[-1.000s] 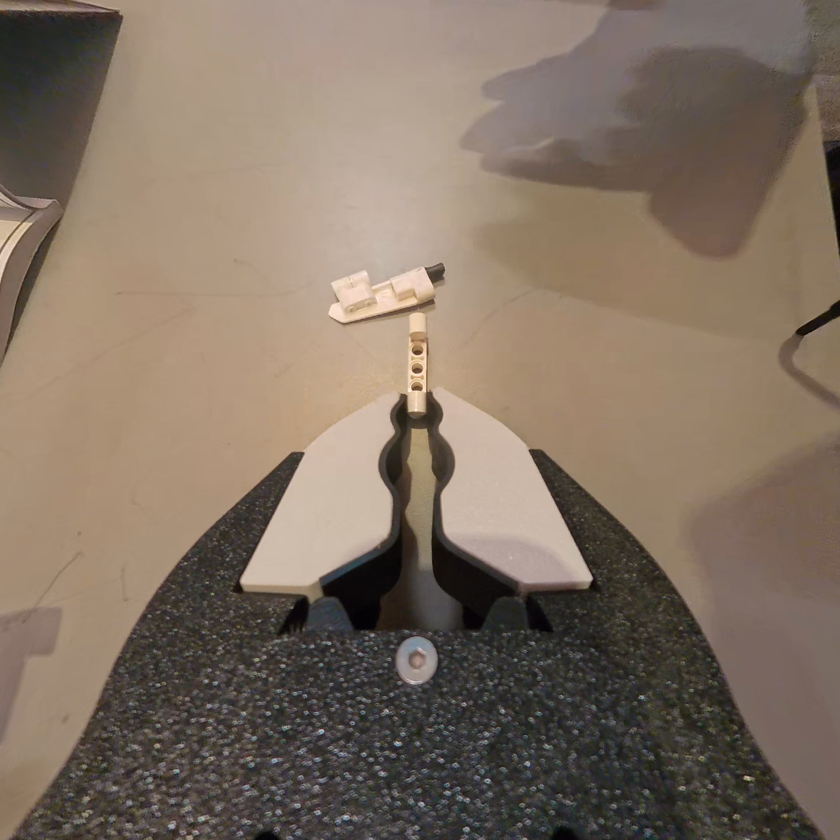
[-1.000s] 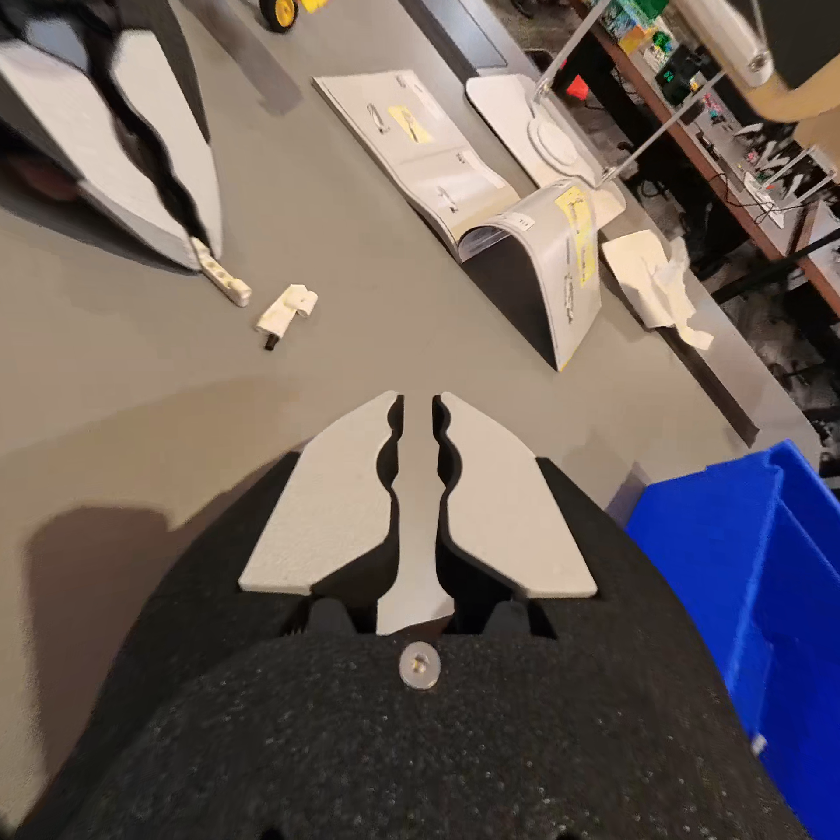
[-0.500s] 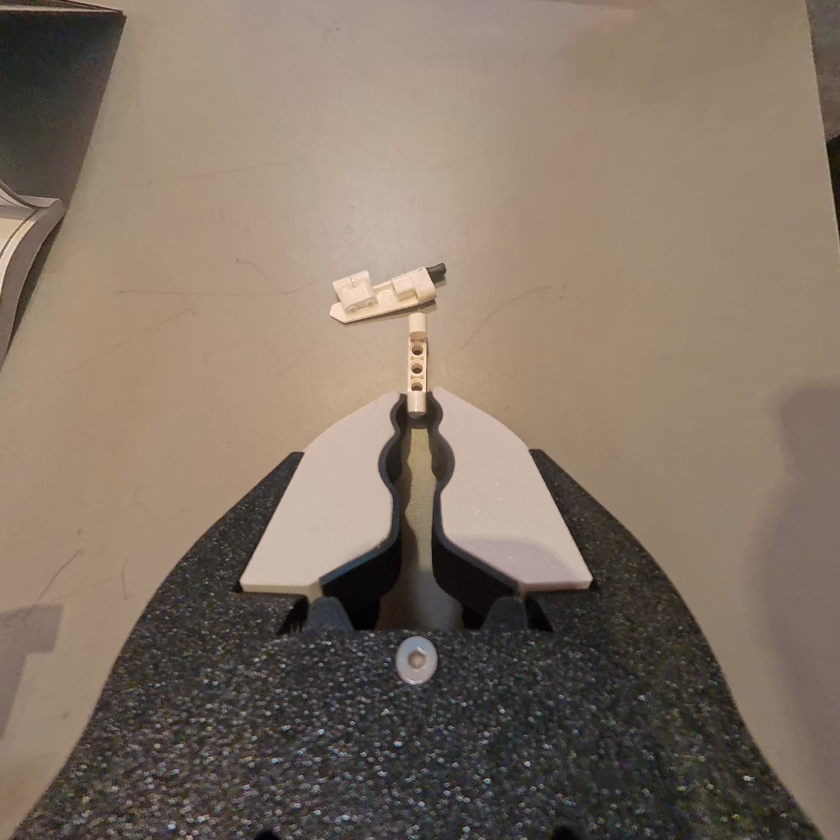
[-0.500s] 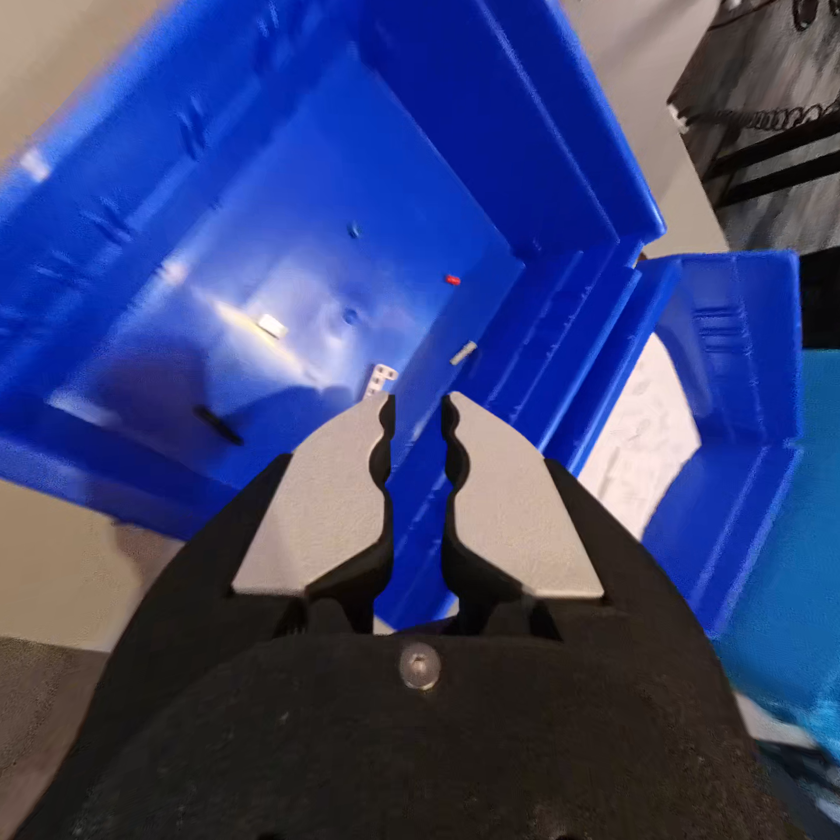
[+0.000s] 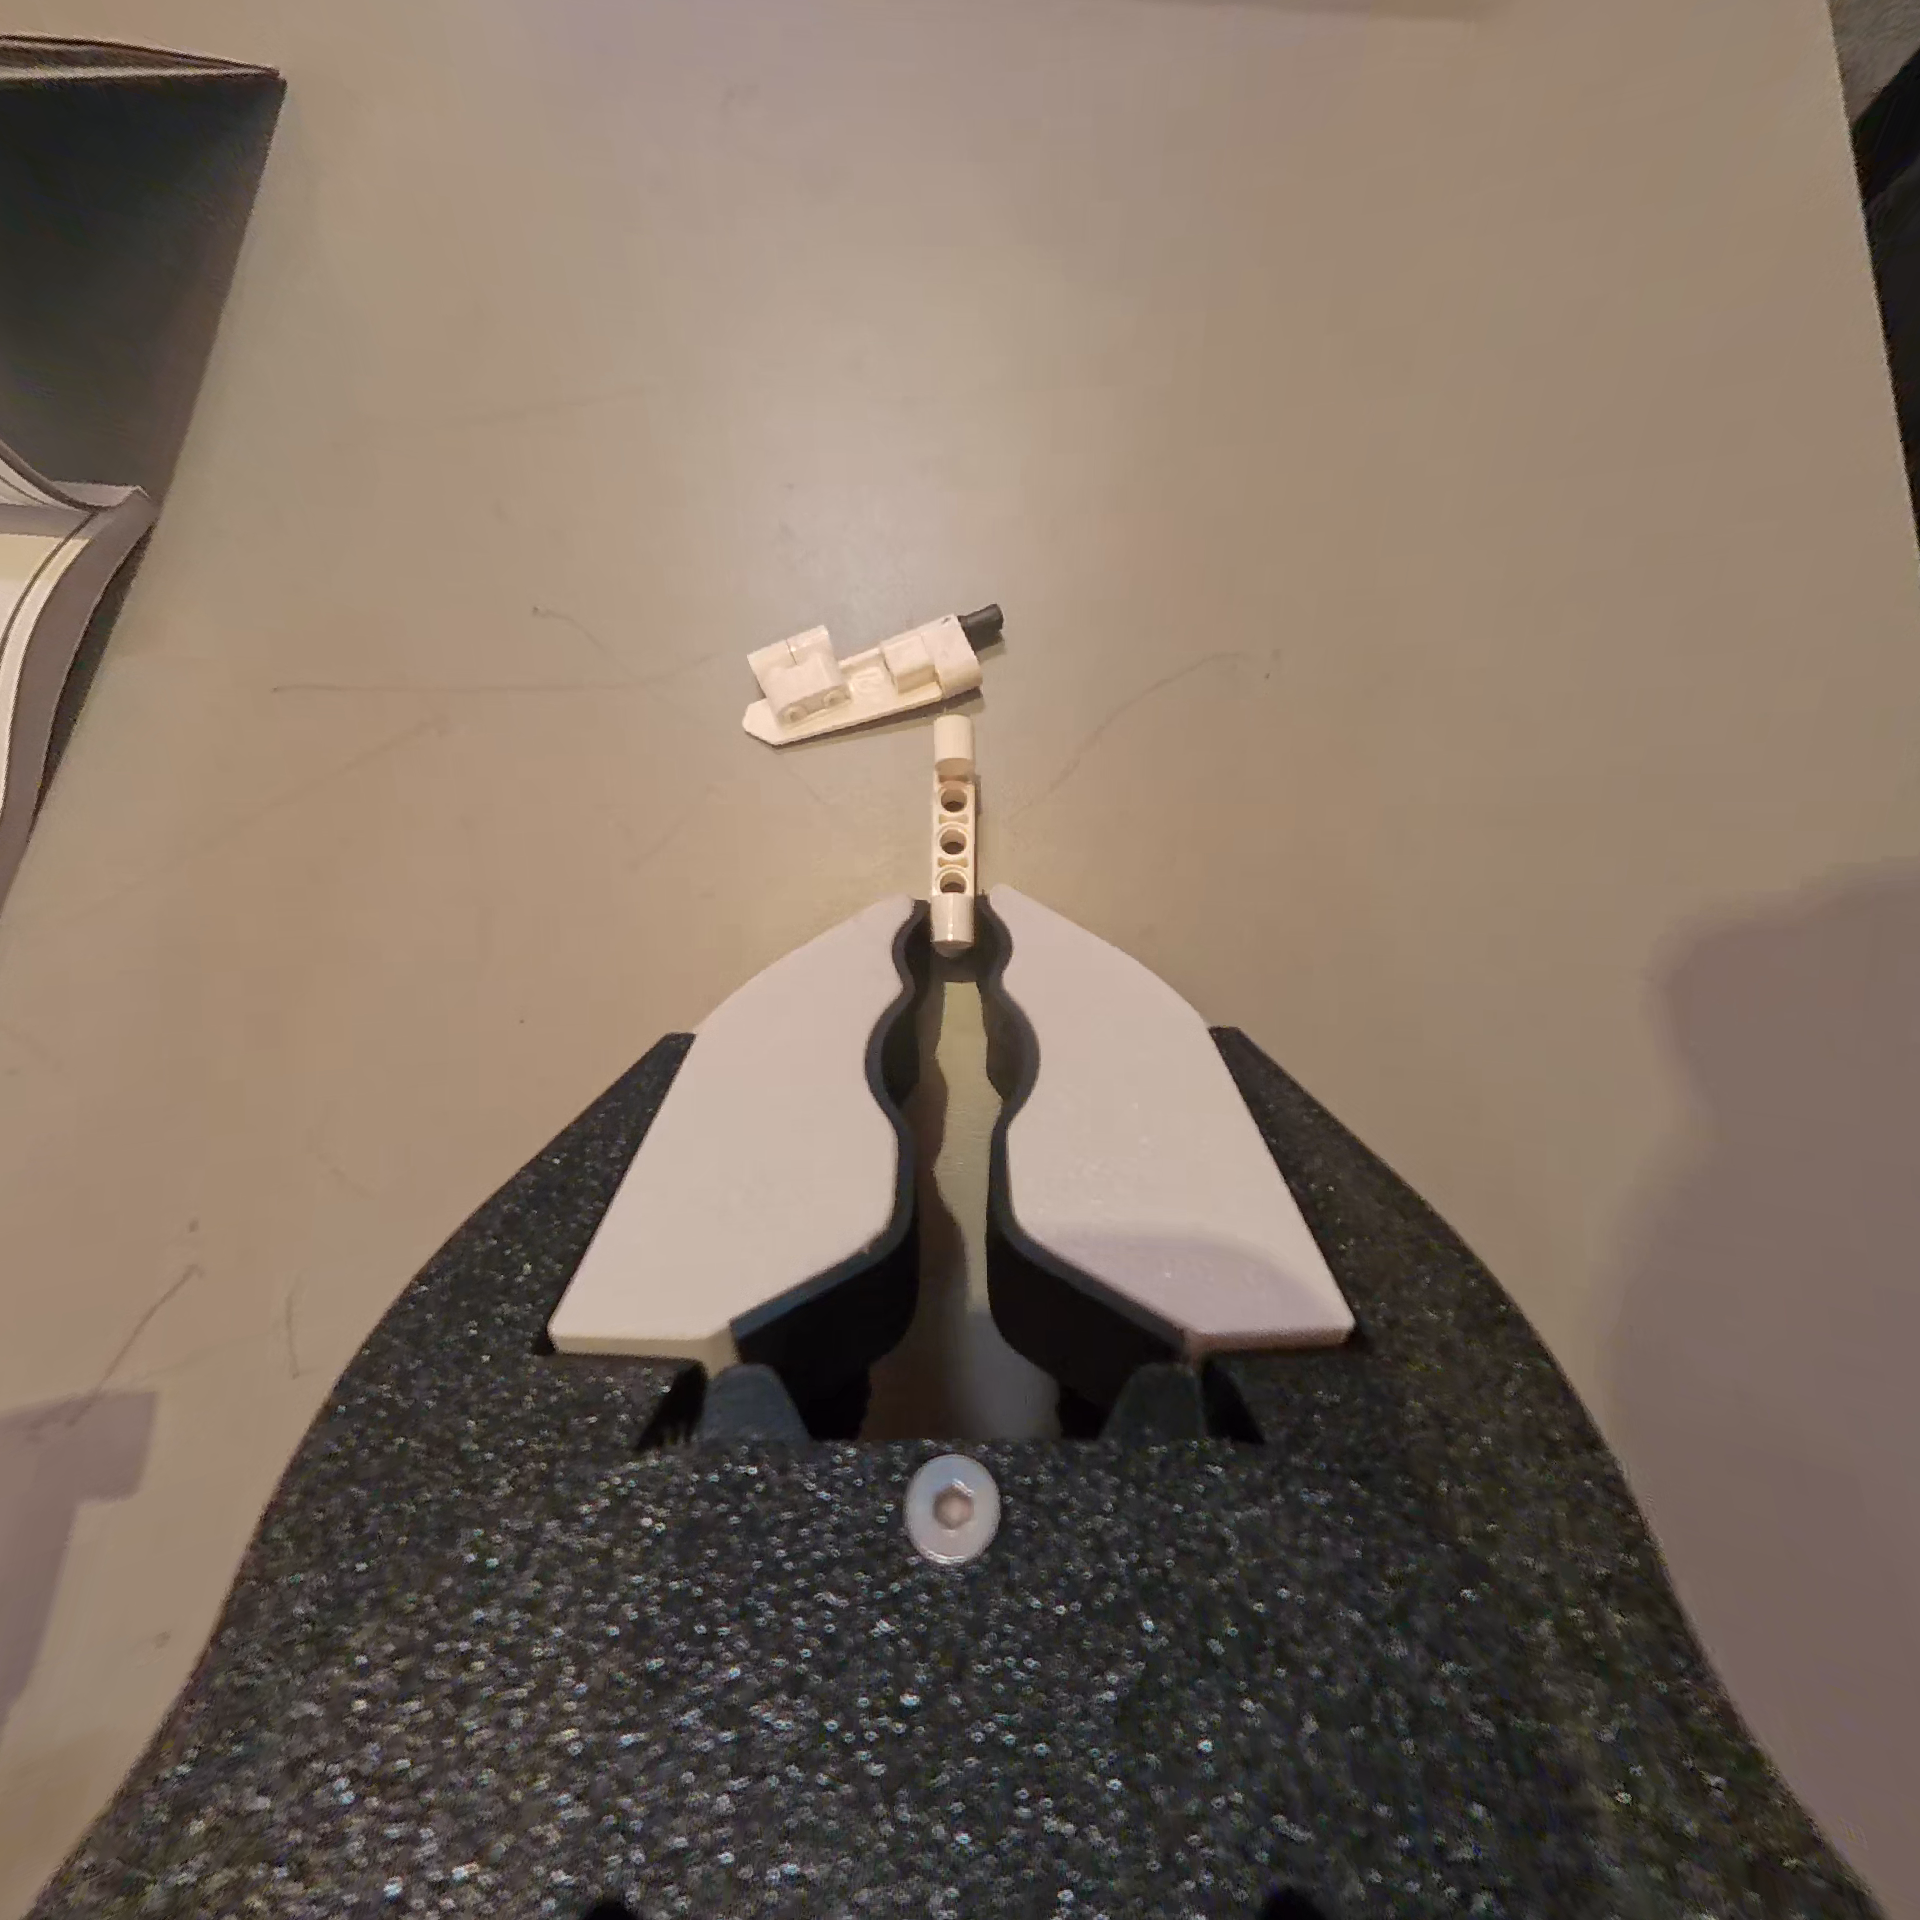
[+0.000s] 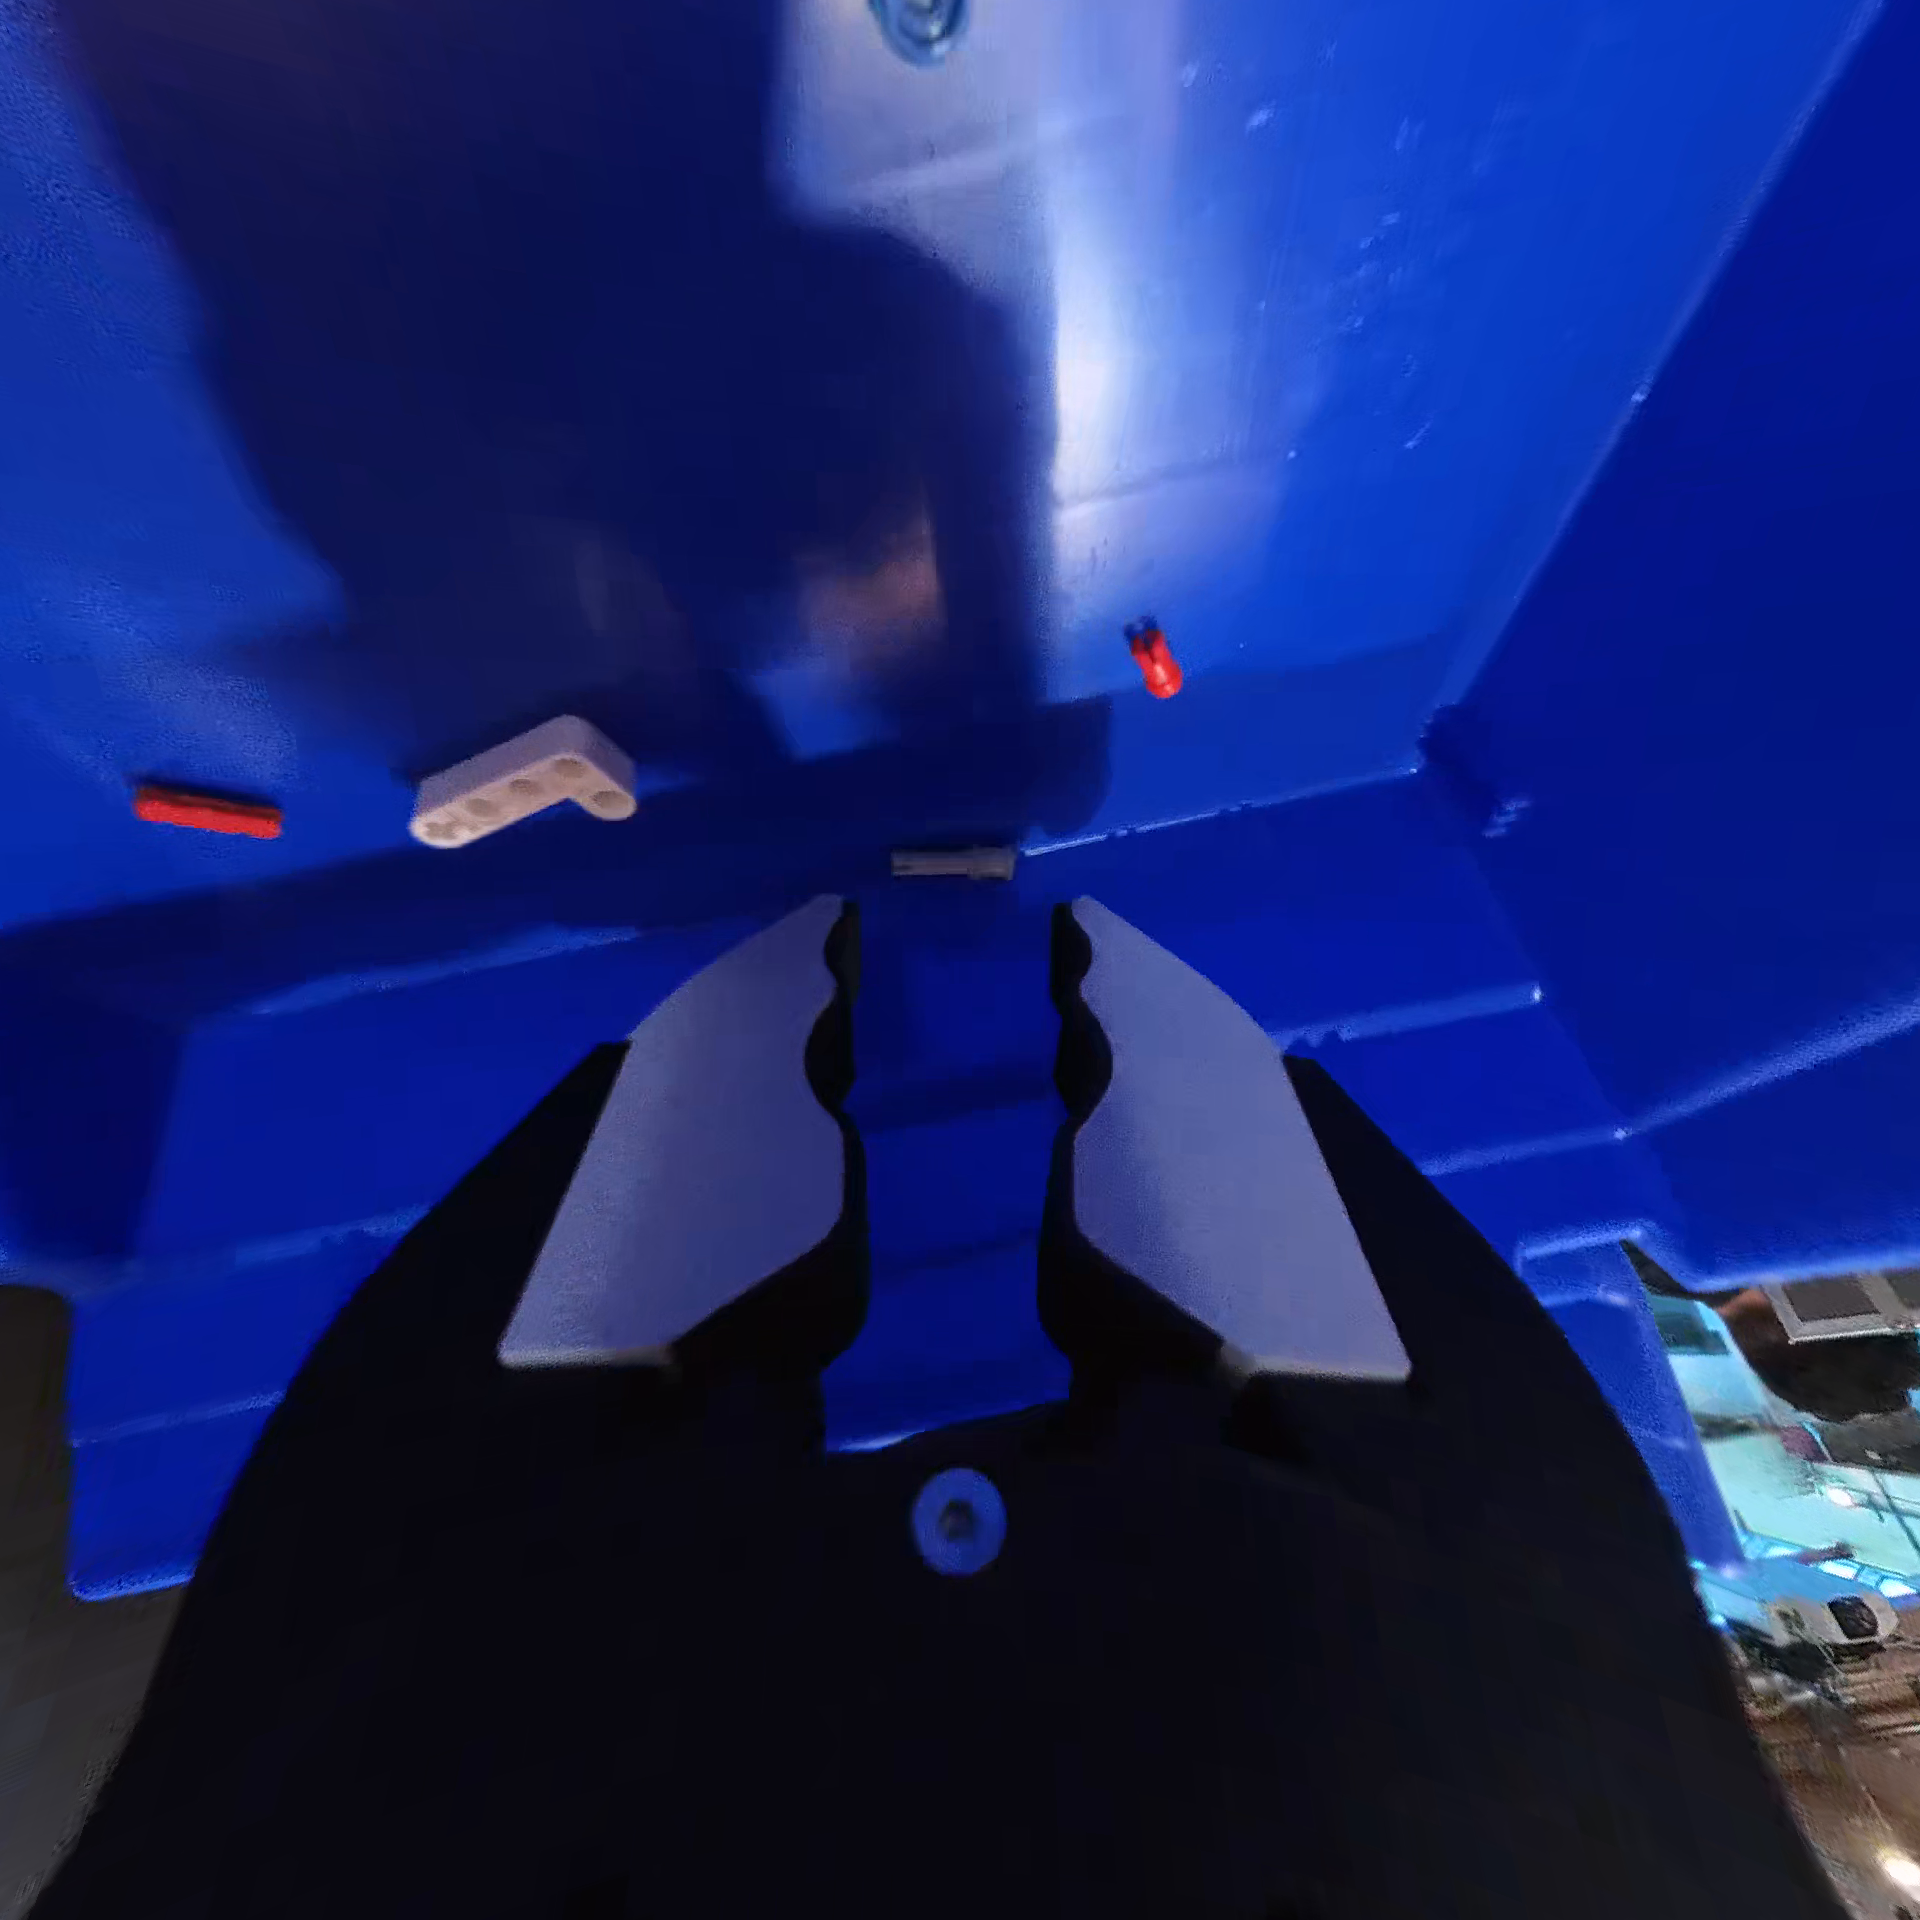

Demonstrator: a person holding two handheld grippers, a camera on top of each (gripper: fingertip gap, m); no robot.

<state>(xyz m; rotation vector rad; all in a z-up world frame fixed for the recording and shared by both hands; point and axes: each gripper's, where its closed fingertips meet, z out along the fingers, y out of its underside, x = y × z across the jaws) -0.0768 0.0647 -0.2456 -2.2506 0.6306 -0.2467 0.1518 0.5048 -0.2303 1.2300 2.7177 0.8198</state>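
My left gripper (image 5: 954, 920) is shut on the near end of a cream perforated beam (image 5: 954, 821), which sticks out forward over the tan table (image 5: 1351, 520). Just beyond its far end lies a white assembled piece with a black pin (image 5: 873, 681). My right gripper (image 6: 956, 914) is open and empty inside a blue bin (image 6: 1662, 623), its fingertips just short of a small grey pin (image 6: 953, 862) on the bin floor. A white L-shaped beam (image 6: 525, 784), a red bar (image 6: 208, 810) and a small red pin (image 6: 1155, 660) also lie in the bin.
An open booklet (image 5: 52, 561) lies at the left edge of the left wrist view. The table's right edge (image 5: 1860, 208) shows at top right. Past the bin's lower right corner a lit room (image 6: 1818, 1455) shows. Some 50 centimetres of space lies between my two pairs of fingers. The small red pin (image 6: 1155, 660) is about 4 centimetres from my right fingertips and 50 centimetres from my left. The red bar (image 6: 208, 810) lies some 9 centimetres from my right tips, 45 centimetres from my left tips.
My right gripper swung away from the table into the blue bin, came down close to the bin floor, and its jaws opened wider. My left gripper and the beam have stayed still.
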